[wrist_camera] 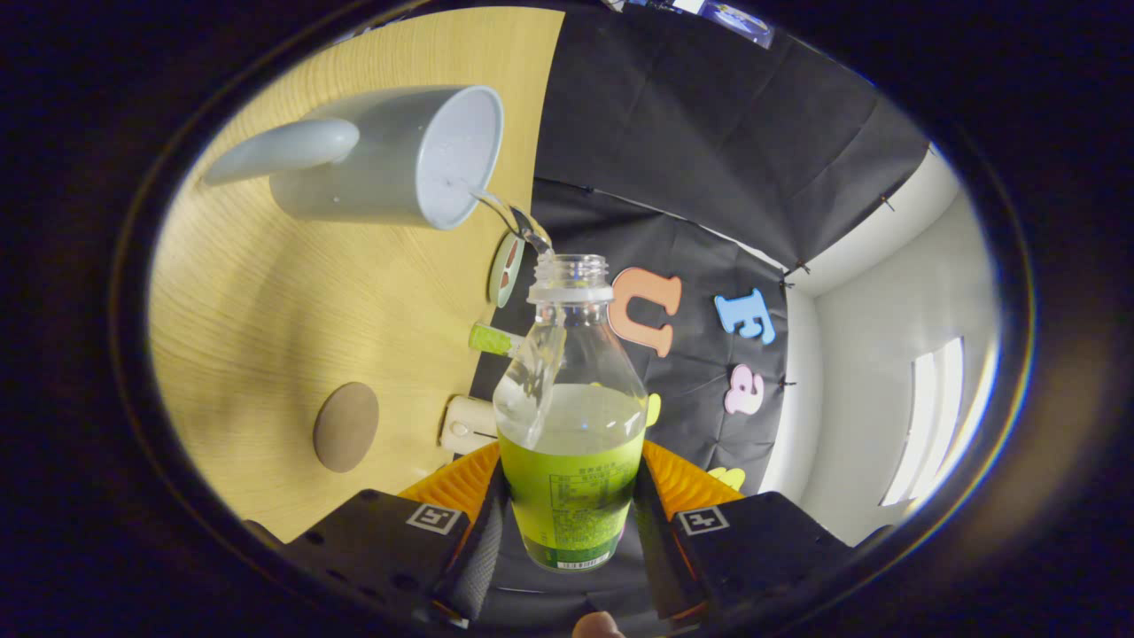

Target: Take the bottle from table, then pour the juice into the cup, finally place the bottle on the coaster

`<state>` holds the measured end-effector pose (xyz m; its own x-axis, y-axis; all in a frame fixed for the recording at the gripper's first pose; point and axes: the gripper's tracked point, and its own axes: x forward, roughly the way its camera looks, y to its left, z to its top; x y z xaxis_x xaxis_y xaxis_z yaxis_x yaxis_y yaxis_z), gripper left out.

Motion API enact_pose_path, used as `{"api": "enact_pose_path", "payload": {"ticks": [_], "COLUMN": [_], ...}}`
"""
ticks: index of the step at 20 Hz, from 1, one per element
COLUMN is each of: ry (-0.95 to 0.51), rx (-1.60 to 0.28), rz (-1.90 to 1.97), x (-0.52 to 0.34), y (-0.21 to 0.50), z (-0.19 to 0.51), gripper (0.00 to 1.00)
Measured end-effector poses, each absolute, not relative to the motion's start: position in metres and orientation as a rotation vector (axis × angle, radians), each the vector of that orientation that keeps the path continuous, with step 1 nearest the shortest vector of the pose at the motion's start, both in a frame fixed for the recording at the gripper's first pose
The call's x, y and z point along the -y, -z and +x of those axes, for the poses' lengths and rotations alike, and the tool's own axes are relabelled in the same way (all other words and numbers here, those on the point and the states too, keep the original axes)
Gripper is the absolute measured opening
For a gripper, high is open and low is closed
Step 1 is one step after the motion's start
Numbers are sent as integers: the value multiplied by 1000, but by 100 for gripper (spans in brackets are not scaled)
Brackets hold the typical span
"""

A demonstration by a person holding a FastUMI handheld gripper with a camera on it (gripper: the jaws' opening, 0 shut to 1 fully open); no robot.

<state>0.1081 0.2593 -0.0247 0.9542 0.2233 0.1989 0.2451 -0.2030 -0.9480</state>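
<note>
Gripper point(571, 514) rolled sideways, both fingers point(483, 540) clamped on the bottle point(571, 425), a fingertip point(598, 626) showed behind.

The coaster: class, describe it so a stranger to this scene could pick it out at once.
Start from the wooden table, where the grey cup takes liquid from the bottle clamped between the gripper fingers. The coaster lies apart from the cup, nearer the fingers. It alone is a flat, plain brown disc.

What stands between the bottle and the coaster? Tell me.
Nothing visible. The gripper is shut on the bottle, which is pouring into the cup. The round coaster lies on bare table, apart from the cup.
</note>
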Motion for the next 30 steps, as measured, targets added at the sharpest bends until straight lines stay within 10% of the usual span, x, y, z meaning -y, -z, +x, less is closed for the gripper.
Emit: {"api": "enact_pose_path", "payload": {"ticks": [30], "ry": [45], "rx": [454], "rz": [-1901], "x": [-281], "y": [-2], "z": [116], "gripper": [74]}}
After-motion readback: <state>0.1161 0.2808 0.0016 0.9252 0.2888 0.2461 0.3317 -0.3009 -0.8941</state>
